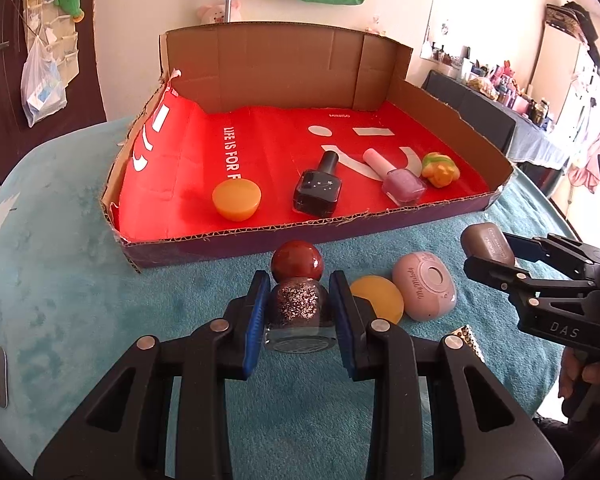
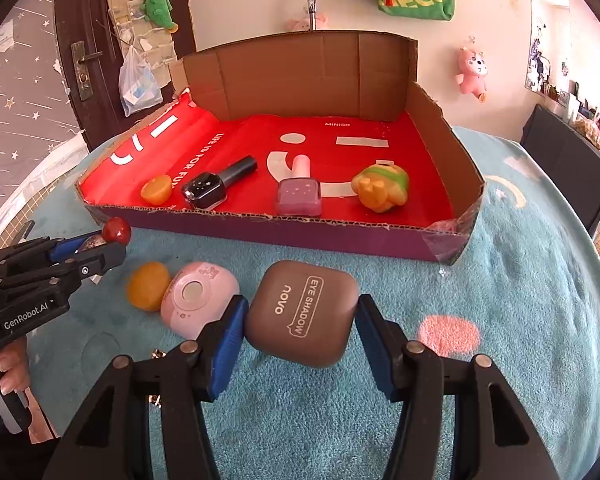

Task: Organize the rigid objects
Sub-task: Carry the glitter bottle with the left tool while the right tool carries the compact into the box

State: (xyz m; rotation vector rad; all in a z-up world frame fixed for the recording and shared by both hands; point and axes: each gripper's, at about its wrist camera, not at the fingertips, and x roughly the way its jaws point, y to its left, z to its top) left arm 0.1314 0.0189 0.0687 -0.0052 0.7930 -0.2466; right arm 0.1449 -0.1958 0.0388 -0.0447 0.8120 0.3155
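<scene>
My left gripper [image 1: 300, 312] is shut on a glitter nail polish bottle [image 1: 300, 308] with a round red cap [image 1: 297, 265], held just above the teal blanket. My right gripper [image 2: 302, 320] is shut on a brown eye shadow case [image 2: 304, 312], its blue pads [image 2: 230, 340] pressing both sides. In front stands a cardboard tray [image 1: 260, 240] lined in red, holding an orange cap [image 1: 237, 200], a black polish bottle [image 1: 318, 192], a purple polish bottle [image 1: 404, 186] and a small yellow-green toy [image 1: 440, 170]. A pink case [image 1: 424, 292] and an orange half-ball [image 1: 378, 298] lie on the blanket between the grippers.
The teal blanket [image 1: 60, 300] covers the table. The tray's back wall [image 1: 284, 68] stands tall; its front wall is low. A small gold-studded item [image 1: 466, 336] lies near the pink case. A dark chair [image 2: 568, 176] stands to the right. A person's hands hold both grippers.
</scene>
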